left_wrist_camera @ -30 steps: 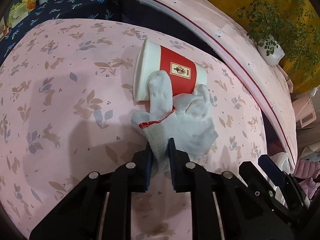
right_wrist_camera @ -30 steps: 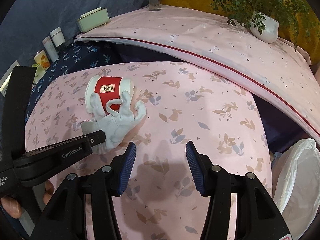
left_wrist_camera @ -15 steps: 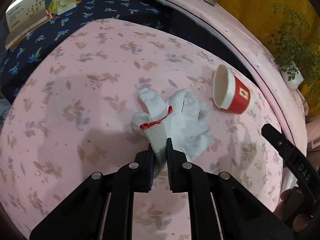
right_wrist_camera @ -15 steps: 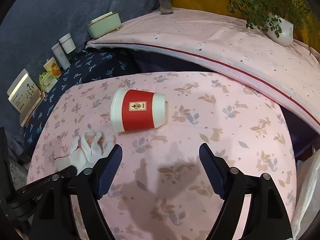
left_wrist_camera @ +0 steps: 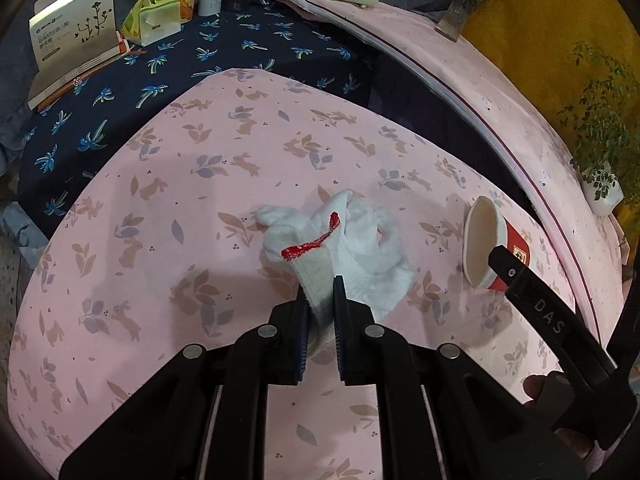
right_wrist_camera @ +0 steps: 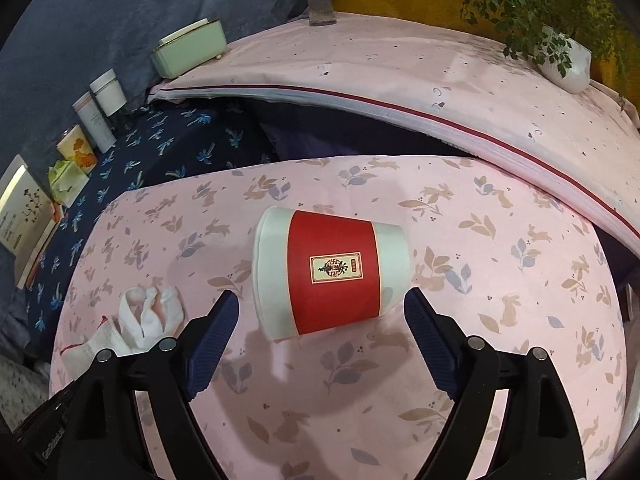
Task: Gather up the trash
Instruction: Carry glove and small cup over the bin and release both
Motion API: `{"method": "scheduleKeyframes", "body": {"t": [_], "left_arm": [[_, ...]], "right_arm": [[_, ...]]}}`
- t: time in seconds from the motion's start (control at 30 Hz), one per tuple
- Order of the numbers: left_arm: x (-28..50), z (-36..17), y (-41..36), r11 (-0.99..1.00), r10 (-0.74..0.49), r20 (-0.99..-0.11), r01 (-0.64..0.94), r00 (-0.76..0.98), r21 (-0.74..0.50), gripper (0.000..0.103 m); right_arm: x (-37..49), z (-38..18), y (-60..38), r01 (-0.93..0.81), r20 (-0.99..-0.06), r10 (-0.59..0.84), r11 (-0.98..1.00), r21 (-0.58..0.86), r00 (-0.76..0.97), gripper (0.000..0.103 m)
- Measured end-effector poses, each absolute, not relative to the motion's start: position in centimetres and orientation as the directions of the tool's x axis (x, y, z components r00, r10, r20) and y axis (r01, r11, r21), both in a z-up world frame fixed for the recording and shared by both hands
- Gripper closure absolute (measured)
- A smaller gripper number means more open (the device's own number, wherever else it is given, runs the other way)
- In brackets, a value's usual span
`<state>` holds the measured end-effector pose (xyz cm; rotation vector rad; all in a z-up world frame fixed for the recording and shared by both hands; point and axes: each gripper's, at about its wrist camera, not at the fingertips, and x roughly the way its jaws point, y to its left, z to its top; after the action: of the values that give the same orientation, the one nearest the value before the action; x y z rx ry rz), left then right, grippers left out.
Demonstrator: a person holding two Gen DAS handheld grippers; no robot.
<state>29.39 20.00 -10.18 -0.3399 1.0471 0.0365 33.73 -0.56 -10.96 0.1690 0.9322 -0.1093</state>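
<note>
Left wrist view, frame centre: left tongs (left_wrist_camera: 320, 300) pinch a white glove (left_wrist_camera: 352, 248); right tongs (right_wrist_camera: 322, 316), jaws just widening, straddle the untouched paper cup (right_wrist_camera: 332, 272).

Two wrist cameras, both angled down at the pink tabletop (left_wrist_camera: 168, 264).
Left looks close over the glove (left_wrist_camera: 352, 248); right close over the cup (right_wrist_camera: 332, 272). Both views share both.

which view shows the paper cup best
The right wrist view: the red-and-white paper cup lies on its side, whole and centred, just ahead of the open right gripper. The left wrist view catches only its open mouth at the right, partly hidden behind the right gripper's black finger.
</note>
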Motion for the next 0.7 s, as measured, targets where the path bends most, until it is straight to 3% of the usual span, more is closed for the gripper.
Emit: {"method": "scheduleKeyframes", "body": {"t": [0.23,0.6,0.7], "left_arm": [[29.5,-11.0,19.3,0.947,-0.154,-0.856,-0.174,0.493,-0.270,0.092],[27.4,-10.9,15.9,0.952,-0.207,-0.856,-0.103,0.473,-0.287,0.092],[26.5,-10.4,14.5,0.953,-0.222,-0.854,-0.079,0.471,-0.291,0.092]], "right_arm": [[34.0,-12.7,-0.6,0.187,-0.811,-0.094,0.982,0.019,0.578,0.022],[30.4,-12.6,-4.9,0.205,-0.820,-0.057,0.976,0.074,0.569,0.086],[29.2,-12.3,-6.3,0.214,-0.830,-0.047,0.973,0.089,0.556,0.095]]}}
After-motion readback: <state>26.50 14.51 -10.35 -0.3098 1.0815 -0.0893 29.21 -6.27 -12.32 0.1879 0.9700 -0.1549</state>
